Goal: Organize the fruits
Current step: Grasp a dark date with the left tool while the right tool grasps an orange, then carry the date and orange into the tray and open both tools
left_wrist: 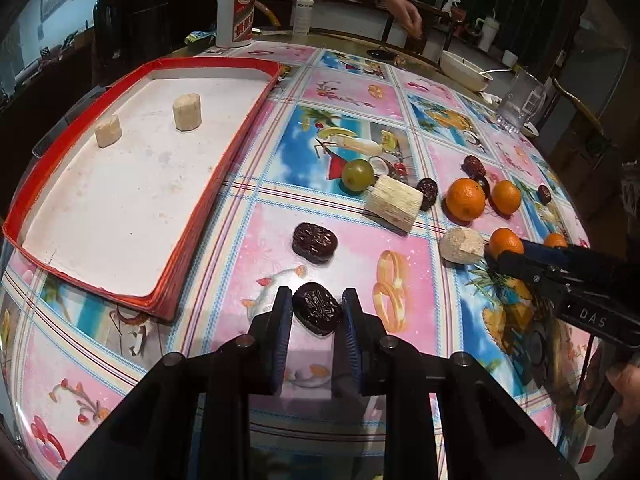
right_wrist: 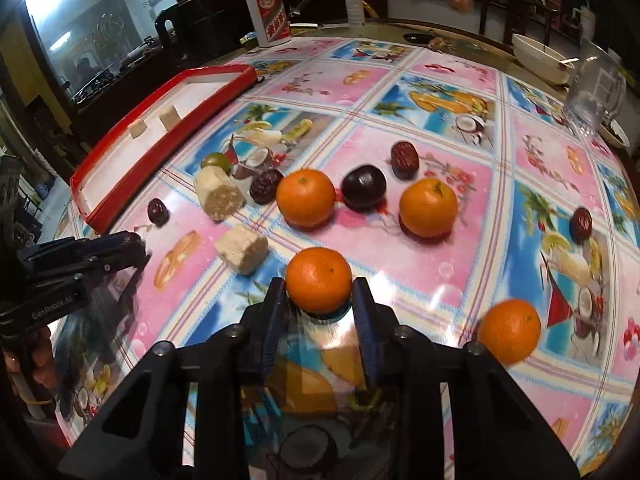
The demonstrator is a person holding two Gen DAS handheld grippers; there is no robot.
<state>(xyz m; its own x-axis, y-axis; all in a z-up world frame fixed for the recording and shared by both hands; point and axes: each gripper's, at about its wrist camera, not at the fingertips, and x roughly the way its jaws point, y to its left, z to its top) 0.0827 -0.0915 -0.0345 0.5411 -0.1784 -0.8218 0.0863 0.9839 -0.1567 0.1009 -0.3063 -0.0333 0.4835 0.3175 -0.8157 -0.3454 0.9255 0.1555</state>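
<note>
Fruits first: our left claw (left_wrist: 317, 307) brackets a date (left_wrist: 317, 313), right claw (right_wrist: 320, 294) pinches an orange (right_wrist: 319, 279); next, carry both to the tray (left_wrist: 224, 148).

The left claw (left_wrist: 316, 308) stands with its blue-padded fingers (left_wrist: 283, 316) on either side of a dark wrinkled date (left_wrist: 317, 309) lying on the counter (left_wrist: 352, 100), a narrow gap showing on the left. A second date (left_wrist: 314, 243) lies just beyond it. At left, a red-rimmed tray (left_wrist: 208, 196) holds two pale sugarcane pieces (left_wrist: 186, 112), and the right claw (left_wrist: 496, 256) reaches in beside an orange (left_wrist: 506, 242).
</note>
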